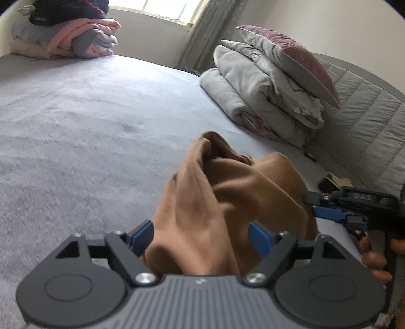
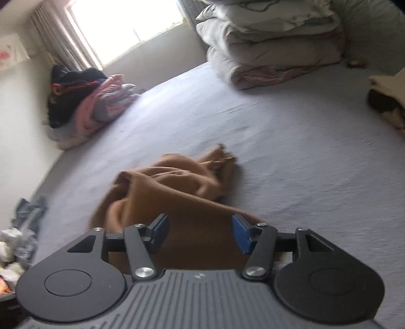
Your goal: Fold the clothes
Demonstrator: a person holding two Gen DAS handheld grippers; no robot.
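From the left wrist, the left gripper (image 1: 201, 235) stands with its blue pads spread wide apart; the brown garment (image 1: 227, 197) is bunched up between them and runs forward across the grey bed sheet (image 1: 76, 126), but the pads do not press on it. At the right edge the right gripper (image 1: 326, 210) shows from the side, beside the cloth's right border, with a person's fingers (image 1: 374, 258) wrapped on its handle. Far right, folded bedding with a mauve pillow (image 1: 291, 60) on top leans by the quilted headboard (image 1: 367, 114); far left sits a pile of pink, grey and dark clothes (image 1: 76, 38) under the window (image 1: 164, 7). From the right wrist, the right gripper (image 2: 201, 234) has its pads parted, the near end of the brown garment (image 2: 177, 182) lying between and under them without being pinched; the rest of it lies crumpled on the bed sheet (image 2: 303, 164) just ahead. The clothes pile (image 2: 83, 101) is far left by the wall, the folded bedding (image 2: 273, 50) far right, and loose laundry (image 2: 20, 240) shows at the near left edge.
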